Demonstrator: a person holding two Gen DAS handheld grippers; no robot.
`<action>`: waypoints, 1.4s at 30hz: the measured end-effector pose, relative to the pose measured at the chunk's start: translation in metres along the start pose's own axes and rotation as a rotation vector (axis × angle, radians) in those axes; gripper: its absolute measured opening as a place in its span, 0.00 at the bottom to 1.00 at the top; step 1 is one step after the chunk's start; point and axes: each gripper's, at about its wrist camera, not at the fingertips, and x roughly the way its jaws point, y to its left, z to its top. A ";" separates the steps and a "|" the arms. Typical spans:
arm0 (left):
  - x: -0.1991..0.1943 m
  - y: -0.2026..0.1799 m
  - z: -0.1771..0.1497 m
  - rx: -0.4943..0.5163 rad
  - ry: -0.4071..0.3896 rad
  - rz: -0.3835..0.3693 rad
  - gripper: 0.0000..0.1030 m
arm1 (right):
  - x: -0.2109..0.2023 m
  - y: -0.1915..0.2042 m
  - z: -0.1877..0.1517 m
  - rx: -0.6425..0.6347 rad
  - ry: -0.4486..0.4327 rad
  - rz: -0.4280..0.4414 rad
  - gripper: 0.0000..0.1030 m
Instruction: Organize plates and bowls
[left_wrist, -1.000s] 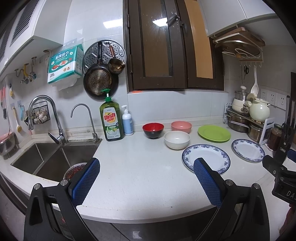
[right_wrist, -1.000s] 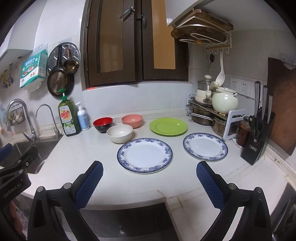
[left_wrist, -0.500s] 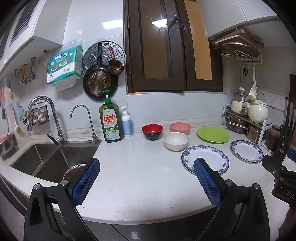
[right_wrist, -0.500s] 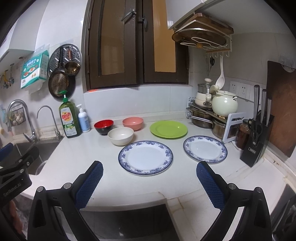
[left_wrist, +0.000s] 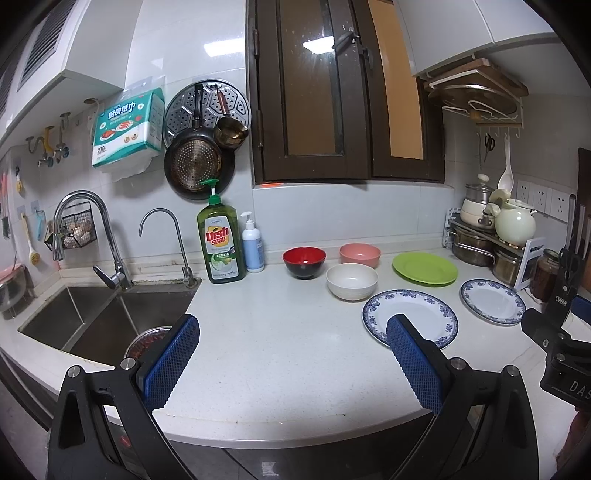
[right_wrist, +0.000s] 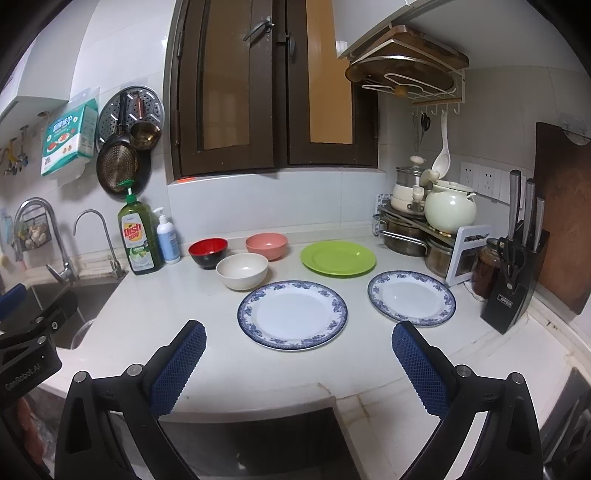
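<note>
The left gripper (left_wrist: 291, 345) and the right gripper (right_wrist: 298, 347) are held over the near edge of the white countertop (right_wrist: 207, 314), each with its blue-padded jaws spread wide and nothing between them. Just ahead of the right gripper a large blue-rimmed plate (right_wrist: 292, 314) is seen, with a smaller blue-rimmed plate (right_wrist: 411, 298) to its right. Farther on, a white bowl (right_wrist: 242, 270) is set, and behind it a red bowl (right_wrist: 208, 252), a pink bowl (right_wrist: 266, 245) and a green plate (right_wrist: 338, 257) are ranged near the wall.
</note>
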 end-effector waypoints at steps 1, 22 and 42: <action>0.000 0.000 0.000 0.000 0.000 -0.001 1.00 | 0.001 0.000 -0.001 0.000 0.001 0.000 0.99; 0.037 0.013 -0.002 0.017 0.051 -0.048 1.00 | 0.028 0.018 -0.003 0.017 0.034 -0.026 0.99; 0.186 -0.057 0.016 0.101 0.185 -0.122 1.00 | 0.171 -0.028 0.017 0.072 0.137 -0.101 0.99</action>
